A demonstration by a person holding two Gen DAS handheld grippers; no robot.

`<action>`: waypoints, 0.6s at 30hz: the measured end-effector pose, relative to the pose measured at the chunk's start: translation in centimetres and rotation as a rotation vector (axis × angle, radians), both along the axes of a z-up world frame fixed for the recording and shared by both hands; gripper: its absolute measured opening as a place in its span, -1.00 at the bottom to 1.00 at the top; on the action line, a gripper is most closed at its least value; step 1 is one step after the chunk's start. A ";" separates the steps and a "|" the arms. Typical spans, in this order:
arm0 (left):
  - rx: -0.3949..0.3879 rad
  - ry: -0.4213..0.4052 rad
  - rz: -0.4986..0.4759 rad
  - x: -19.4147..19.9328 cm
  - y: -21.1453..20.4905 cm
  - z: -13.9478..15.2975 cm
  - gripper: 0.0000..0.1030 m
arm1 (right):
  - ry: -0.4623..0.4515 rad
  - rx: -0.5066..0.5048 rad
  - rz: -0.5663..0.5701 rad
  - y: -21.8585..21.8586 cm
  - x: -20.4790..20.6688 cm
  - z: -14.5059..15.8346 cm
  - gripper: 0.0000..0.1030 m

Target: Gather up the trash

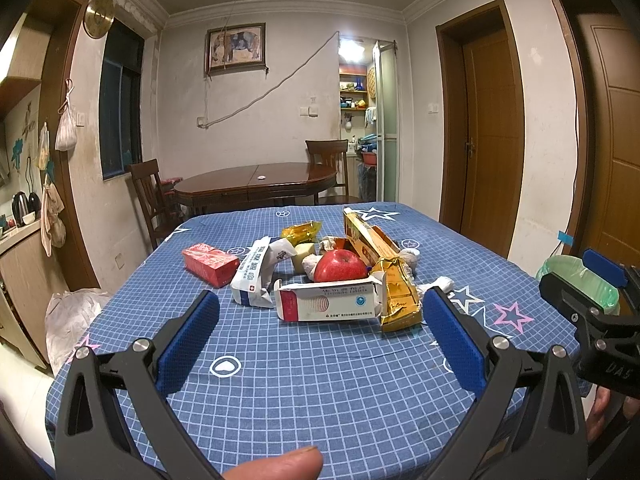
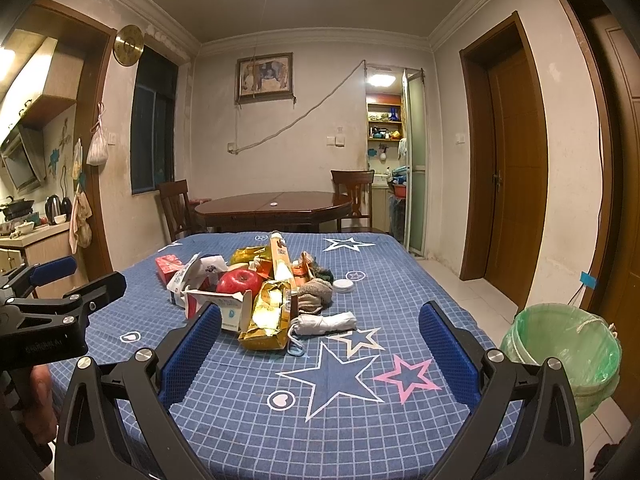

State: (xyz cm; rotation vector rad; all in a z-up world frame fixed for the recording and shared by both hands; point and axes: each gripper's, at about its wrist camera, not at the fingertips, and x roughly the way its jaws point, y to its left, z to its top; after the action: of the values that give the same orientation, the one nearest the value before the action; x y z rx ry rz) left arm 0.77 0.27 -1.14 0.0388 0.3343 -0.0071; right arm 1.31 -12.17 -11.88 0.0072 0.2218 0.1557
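- The trash heap sits mid-frame on the blue checked table [image 1: 280,380]: a white pill box [image 1: 330,300], a gold wrapper [image 1: 400,300] and a red carton [image 1: 210,264], crowded round a red apple [image 1: 340,266].
- The green-lined bin [image 2: 560,352] stands on the floor at lower right.
- The left gripper [image 1: 320,328] and the right gripper [image 2: 320,344] are both spread wide, holding nothing.
- Collecting looks not yet begun; the next move probably calls for closing on a near item like the wrapper, sparing the apple.
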 end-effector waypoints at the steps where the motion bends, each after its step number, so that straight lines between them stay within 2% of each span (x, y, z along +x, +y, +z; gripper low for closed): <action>1: 0.000 0.001 0.000 0.0 0.0 0.0 0.90 | 0.002 0.000 0.000 0.0 0.1 0.0 0.92; 18: 0.002 0.009 0.000 0.1 0.1 -0.3 0.90 | 0.006 -0.003 -0.001 0.1 0.2 -0.1 0.92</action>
State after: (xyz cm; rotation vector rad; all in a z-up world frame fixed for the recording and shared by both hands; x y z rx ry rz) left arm 0.89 0.37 -1.42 0.0407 0.3435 -0.0065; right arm 1.54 -12.03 -11.97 0.0050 0.2281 0.1542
